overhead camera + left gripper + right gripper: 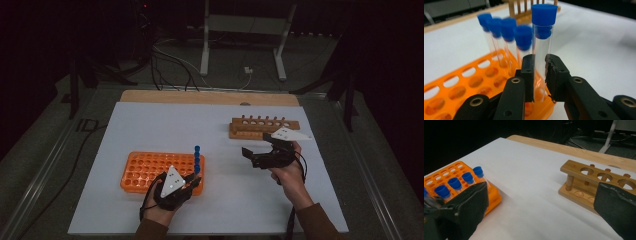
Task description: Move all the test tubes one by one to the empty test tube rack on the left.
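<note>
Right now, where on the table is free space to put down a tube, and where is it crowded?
Free: the white sheet between the orange plastic rack and the wooden rack, also its near edge. Crowded: the rack's right end, where the left gripper grips one blue-capped clear tube beside four others.

table | on it: orange rack, wooden rack

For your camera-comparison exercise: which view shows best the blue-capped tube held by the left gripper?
The left gripper view: the tube stands sharp between the left gripper's pads, above the orange rack. The high view shows it tiny; the right gripper view shows blue caps, partly blocked.
</note>
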{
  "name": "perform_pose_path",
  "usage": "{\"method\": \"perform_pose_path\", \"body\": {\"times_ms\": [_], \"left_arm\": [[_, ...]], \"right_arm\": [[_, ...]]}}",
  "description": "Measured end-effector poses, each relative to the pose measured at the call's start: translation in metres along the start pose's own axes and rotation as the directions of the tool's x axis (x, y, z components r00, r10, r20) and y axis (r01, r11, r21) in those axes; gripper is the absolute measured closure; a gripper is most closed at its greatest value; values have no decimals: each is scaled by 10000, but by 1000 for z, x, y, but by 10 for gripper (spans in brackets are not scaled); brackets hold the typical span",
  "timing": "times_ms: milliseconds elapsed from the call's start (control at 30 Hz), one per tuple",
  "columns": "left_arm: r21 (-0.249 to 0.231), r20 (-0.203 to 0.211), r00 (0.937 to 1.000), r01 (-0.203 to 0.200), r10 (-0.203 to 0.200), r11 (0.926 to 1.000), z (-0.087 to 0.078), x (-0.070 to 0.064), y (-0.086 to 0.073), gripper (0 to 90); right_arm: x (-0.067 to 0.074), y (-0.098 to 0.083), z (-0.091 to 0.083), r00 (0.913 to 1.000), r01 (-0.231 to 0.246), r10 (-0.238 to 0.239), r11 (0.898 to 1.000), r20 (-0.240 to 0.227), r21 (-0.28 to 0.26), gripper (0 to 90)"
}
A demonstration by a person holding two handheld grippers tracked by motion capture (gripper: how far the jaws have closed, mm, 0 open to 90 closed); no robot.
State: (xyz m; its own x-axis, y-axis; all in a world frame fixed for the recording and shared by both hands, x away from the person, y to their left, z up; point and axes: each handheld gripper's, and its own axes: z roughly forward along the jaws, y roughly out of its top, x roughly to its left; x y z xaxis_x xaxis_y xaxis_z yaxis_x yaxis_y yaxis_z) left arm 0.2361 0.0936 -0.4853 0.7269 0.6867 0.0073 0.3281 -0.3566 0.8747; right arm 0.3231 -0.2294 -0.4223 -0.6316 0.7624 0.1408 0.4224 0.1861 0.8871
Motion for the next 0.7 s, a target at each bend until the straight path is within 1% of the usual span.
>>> {"method": "perform_pose_path", "body": {"times_ms": [67,200,267,333,467,500,567,633,700], "left_arm": [[346,-37,10000,-87,88,9994,3,-2,-2,775],[656,-116,9999,-109,117,9978,4,-3,-2,778],[895,-203,9995,-235,255,9957,6,-4,-4,779],[935,-194,9997,-108,127,9956,6,-3,-4,779],[913,-267,9995,-113,138,9958,5,-4,-5,779],[896,-265,9996,-82,106,9959,5,-4,-5,779],[864,-289,9995,-88,114,9962,4,-4,-6,777],[853,-215,9998,-20,39,9964,3,-3,-7,774],[834,-239,9997,-13,33,9965,2,-3,-7,761]], "right_arm": [[-1,-1,-1,10000,-35,35,10000,20,-1,5],[-5,-6,-6,9999,-156,157,9999,53,-44,4],[-7,-9,-8,9998,-169,169,9999,111,-15,4],[-9,-12,-9,9996,-214,213,9998,180,35,4],[-12,-19,-13,9993,-200,198,9998,312,64,5],[-12,-20,-15,9992,-118,116,9999,391,46,4],[-12,-24,-18,9992,-51,52,10000,390,-23,4],[-11,-29,-21,9989,174,-172,9998,443,-41,4],[-10,-34,-25,9984,303,-297,9995,486,-119,4]]}}
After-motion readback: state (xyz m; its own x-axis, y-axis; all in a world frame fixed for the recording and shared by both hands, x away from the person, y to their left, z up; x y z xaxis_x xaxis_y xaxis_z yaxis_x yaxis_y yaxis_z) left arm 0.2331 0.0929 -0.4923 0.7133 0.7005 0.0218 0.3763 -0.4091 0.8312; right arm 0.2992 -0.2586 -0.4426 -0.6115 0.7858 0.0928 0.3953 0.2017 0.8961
